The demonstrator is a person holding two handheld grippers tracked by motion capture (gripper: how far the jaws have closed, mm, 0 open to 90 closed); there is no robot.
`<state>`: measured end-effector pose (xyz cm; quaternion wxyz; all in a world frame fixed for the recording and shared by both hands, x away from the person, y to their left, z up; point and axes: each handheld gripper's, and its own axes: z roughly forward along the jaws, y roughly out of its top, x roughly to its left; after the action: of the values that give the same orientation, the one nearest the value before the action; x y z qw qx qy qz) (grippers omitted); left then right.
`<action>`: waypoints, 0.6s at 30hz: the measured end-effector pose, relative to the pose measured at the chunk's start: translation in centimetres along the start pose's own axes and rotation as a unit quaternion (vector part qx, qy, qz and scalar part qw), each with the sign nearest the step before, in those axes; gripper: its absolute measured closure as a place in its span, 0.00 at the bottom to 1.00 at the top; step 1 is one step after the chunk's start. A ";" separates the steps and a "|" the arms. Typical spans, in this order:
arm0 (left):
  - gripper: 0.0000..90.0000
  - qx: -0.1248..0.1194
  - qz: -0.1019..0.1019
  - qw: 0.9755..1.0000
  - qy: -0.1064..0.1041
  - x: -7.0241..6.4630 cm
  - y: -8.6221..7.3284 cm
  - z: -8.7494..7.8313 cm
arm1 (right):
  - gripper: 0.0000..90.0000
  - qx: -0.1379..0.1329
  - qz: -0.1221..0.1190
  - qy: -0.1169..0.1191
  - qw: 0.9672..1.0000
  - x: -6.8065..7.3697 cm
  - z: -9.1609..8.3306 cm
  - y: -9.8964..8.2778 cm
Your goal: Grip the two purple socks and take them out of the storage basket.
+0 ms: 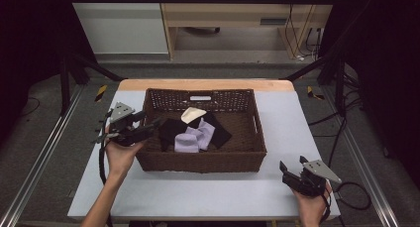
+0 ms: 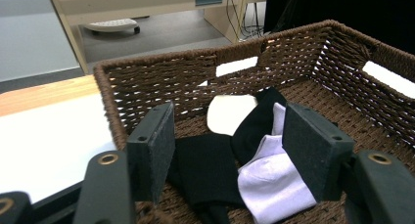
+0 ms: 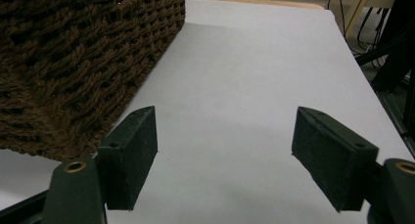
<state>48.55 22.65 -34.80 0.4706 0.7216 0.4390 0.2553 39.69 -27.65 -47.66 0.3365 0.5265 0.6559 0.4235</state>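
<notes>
A brown wicker basket [image 1: 247,160] stands in the middle of the white table. Inside lie black socks [image 1: 171,130], a lilac sock [image 1: 187,142] and a cream sock [image 1: 192,114]. My left gripper [image 1: 151,127] hangs open over the basket's left rim, pointing at the black sock [image 2: 205,170] and lilac sock [image 2: 274,177], with nothing between its fingers. The cream sock [image 2: 230,114] lies farther back. My right gripper [image 1: 291,171] stands open over the bare table at the front right, beside the basket's corner [image 3: 73,72], holding nothing.
The table [image 1: 198,192] has free surface in front of and to the right of the basket. A wooden strip [image 1: 205,84] runs along the far edge. Metal frame rails [image 1: 44,157] flank the table, and cables [image 1: 354,195] trail at the right.
</notes>
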 end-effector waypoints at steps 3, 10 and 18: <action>0.42 0.004 0.002 1.000 -0.003 -0.3 0.3 0.7 | 0.29 0.003 0.002 -0.001 1.000 0.0 0.1 0.0; 0.44 0.020 0.015 1.000 -0.007 -1.2 0.9 2.9 | 0.30 0.006 -0.002 -0.002 1.000 0.0 0.2 0.0; 0.48 0.040 0.025 0.999 -0.016 -2.3 1.1 5.6 | 0.30 0.007 -0.002 -0.001 1.000 0.0 0.3 0.0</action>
<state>52.26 17.87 -36.07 0.4417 0.7546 0.4229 0.2378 39.91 -27.59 -47.78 0.3347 0.5278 0.6597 0.4173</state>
